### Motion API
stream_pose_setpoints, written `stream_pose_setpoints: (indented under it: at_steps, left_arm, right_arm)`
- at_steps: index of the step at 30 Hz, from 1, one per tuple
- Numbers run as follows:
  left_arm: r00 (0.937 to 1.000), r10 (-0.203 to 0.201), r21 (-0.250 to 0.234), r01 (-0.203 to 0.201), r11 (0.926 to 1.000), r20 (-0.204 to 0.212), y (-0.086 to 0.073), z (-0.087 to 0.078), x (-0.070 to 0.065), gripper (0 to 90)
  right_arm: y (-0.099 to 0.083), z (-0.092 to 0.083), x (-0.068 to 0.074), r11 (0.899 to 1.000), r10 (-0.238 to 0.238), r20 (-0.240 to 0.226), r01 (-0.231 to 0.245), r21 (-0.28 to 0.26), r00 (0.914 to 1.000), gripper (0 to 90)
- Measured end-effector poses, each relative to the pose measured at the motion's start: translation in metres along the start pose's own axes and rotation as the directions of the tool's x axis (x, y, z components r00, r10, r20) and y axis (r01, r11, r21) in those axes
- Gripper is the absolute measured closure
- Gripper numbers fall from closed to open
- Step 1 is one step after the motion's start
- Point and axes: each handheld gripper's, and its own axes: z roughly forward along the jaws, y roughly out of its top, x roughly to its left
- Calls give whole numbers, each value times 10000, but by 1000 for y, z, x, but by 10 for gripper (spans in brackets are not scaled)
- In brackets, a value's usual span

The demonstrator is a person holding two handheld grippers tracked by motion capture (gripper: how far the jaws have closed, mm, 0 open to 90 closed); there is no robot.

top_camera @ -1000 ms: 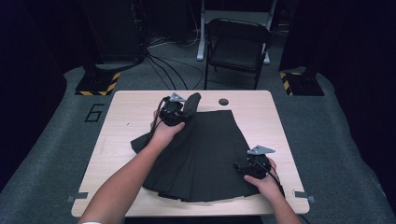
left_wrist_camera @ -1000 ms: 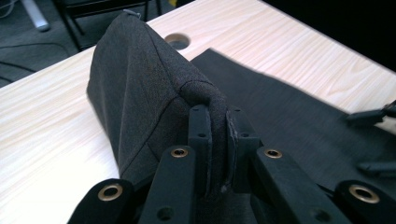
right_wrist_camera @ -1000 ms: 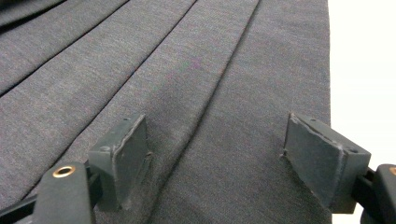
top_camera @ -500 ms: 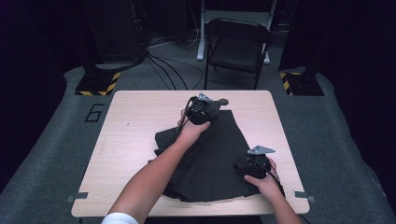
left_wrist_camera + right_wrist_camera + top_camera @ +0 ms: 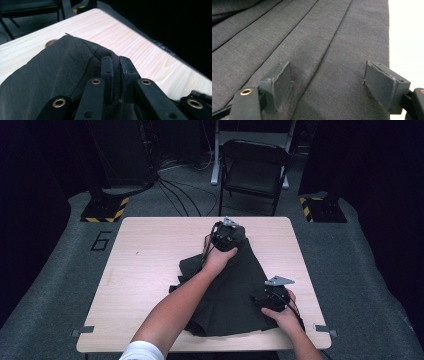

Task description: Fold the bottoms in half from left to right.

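A dark grey pleated garment (image 5: 235, 295) lies spread on the wooden table (image 5: 150, 270), its narrow end lifted toward the far middle. My left gripper (image 5: 229, 234) holds that narrow end; in the left gripper view its jaws (image 5: 117, 67) are shut on a fold of the dark fabric (image 5: 62, 67) just above the tabletop. My right gripper (image 5: 272, 296) rests on the garment's near right part. Its pads (image 5: 278, 80) stand wide apart in the right gripper view, lying on the pleated cloth (image 5: 317, 37) close to its right hem, pinching nothing.
A folding chair (image 5: 255, 170) stands behind the table's far edge, with cables and stands on the floor. A small round hole (image 5: 50, 43) in the tabletop lies just beyond the lifted cloth. Bare wood (image 5: 145, 250) stretches left of the garment.
My left gripper has carried the garment's narrow end to the right across the table, folding the cloth's left side over toward the middle. The right gripper has stayed put.
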Motion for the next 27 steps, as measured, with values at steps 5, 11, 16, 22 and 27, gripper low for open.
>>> stream_pose_setpoints:
  at_steps: [5, 11, 16, 22, 27]
  left_arm:
    - [9999, -51, 365, 55, 9993, -110, -3, 20, -3, 822]
    - [9998, -200, 406, 203, 9990, -75, -13, 37, -6, 821]
    - [9997, -247, 395, 246, 9989, 26, -17, 41, -5, 818]
    - [9999, -129, 476, 124, 9988, 85, -19, 44, -6, 814]
    - [9998, -74, 646, 64, 9979, 159, -21, 49, -6, 813]
  right_arm:
    - [0, 0, 0, 10000, 13, -26, -12, 12, 10000, 212]
    - [0, 0, 0, 10000, 12, -4, -12, -12, 10000, 212]
    - [1, -4, -1, 9999, -118, -159, 119, 80, 9998, 370]
    - [5, -24, 2, 9949, -509, 219, 526, -859, 9985, 427]
    - [-2, -25, 1, 9985, -269, 52, 271, -481, 9996, 419]
